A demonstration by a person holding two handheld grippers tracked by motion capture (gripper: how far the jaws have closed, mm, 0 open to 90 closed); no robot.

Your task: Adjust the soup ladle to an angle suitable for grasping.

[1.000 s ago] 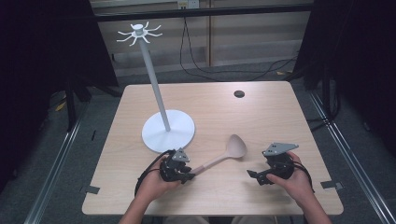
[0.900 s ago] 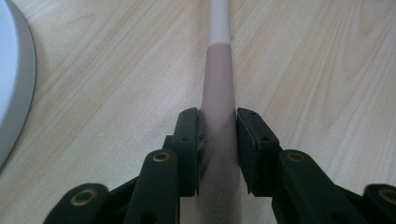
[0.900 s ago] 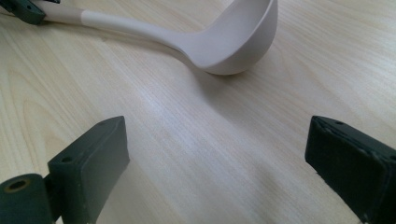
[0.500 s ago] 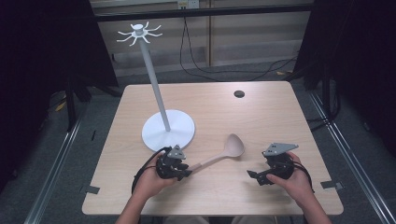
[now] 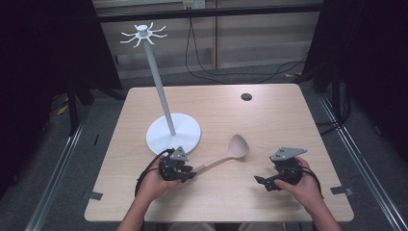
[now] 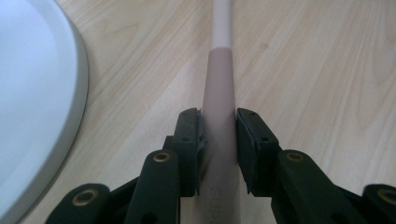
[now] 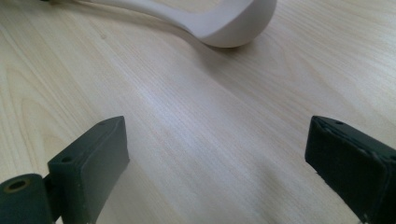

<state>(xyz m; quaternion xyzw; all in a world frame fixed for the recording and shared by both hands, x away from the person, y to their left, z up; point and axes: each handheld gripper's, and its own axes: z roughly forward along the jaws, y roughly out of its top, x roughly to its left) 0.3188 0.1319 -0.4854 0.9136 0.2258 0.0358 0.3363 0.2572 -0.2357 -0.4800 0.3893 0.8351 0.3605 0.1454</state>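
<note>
A beige ladle point(image 5: 230, 153) lies on the wooden table point(image 5: 269, 120), its bowl up and to the right, its handle running down-left. My left gripper point(image 5: 188, 172) is shut on the end of the ladle handle point(image 6: 218, 93), both pads pressed to its sides. A white hanging stand, with a round base point(image 5: 187, 130) and a tall pole point(image 5: 159, 82) topped by hooks, rises just behind the left hand. My right gripper point(image 5: 262, 184) rests low on the table to the right, open, nothing between its jaws. The ladle bowl point(image 7: 229, 21) lies ahead of it.
A small dark round hole point(image 5: 246, 96) sits in the table near its far edge. The stand's base rim point(image 6: 56, 107) lies close beside the left gripper. Cables run on the floor behind the table. Tape marks show at the table's front corners.
The left hand has edged slightly along the ladle handle and its jaws now sit shut on it. The right gripper has stayed put.
</note>
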